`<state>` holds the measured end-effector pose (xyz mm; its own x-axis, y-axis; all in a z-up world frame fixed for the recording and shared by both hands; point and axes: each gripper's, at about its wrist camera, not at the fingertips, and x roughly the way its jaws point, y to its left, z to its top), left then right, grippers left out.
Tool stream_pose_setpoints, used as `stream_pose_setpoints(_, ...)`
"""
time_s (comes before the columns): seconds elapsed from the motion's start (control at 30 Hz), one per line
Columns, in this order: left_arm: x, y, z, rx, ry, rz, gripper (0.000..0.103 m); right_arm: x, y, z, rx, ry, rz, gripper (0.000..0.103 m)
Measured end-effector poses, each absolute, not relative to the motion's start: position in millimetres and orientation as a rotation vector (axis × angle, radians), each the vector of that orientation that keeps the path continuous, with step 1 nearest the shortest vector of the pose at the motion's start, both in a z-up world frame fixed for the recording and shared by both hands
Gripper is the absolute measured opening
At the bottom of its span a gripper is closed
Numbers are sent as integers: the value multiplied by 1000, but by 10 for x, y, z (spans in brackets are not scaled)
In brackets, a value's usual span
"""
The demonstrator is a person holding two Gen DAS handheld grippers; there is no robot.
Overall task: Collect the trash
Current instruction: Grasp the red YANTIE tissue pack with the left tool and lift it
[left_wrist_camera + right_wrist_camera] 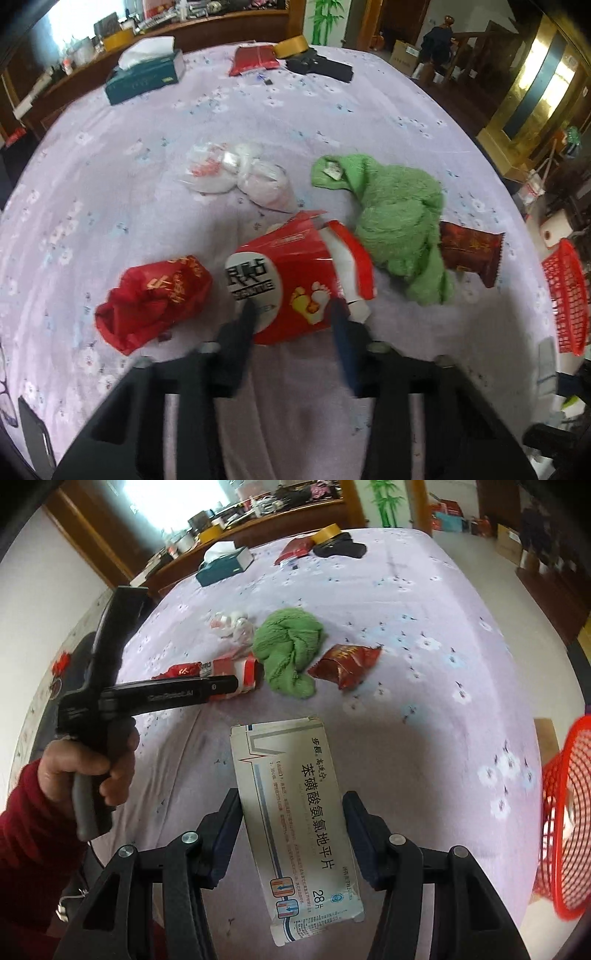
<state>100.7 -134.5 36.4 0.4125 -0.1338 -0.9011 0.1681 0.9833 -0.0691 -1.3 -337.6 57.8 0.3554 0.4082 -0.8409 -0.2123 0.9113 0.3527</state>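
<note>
My left gripper (293, 308) is shut on a red carton (295, 266) with a torn-open top, its fingers pressed on the two sides near the bottom. The carton lies on the lilac flowered tablecloth (332, 122). The right wrist view shows that left gripper (231, 685) from the side, held by a hand (92, 768) in a dark red sleeve, with the red carton (247, 670) at its tip. My right gripper (291, 797) is shut on a white medicine box (295, 812), held above the cloth.
A crumpled red bag (155, 295), clear plastic wrappers (236, 173), a green cloth (399, 218) and a dark red snack packet (469, 251) lie around the carton. A red mesh basket (565, 819) stands at the table's right edge. A tissue box (147, 74), tape roll (291, 46) and black case (321, 66) sit far back.
</note>
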Motion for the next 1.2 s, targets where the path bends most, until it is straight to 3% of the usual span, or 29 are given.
stream_pose_setpoints(0.03,1001,-1307,379,9,1124,-193,6,-49,-3395,585,199,1138,400,60)
stream_pose_setpoints(0.07,994,-1271,385,-24,1126,-199,0,-79,-3388,591,201,1134,397,60)
stream_pose_setpoints(0.3,813,-1148,442,-121,1127,-210,2,-193,-3376,652,206,1111,403,60)
stream_pose_setpoints(0.37,798,-1126,498,-147,1120,-208,38,-215,-3377,661,211,1108,403,60)
stream_pose_setpoints(0.4,807,-1102,521,-164,1114,-201,71,-231,-3383,664,217,1108,404,60)
stream_pose_setpoints(0.43,807,-1072,557,-180,1089,-186,73,-246,-3392,665,223,1108,402,60)
stream_pose_setpoints(0.87,1213,-1195,219,-221,1157,-130,73,-464,-3597,677,248,1100,356,60)
stream_pose_setpoints(0.97,1270,-1293,194,-180,1143,-101,59,-513,-3652,671,258,1102,343,60)
stream_pose_setpoints(1.2,1051,-1355,316,-141,1086,-112,57,-572,-3711,687,267,1097,330,60)
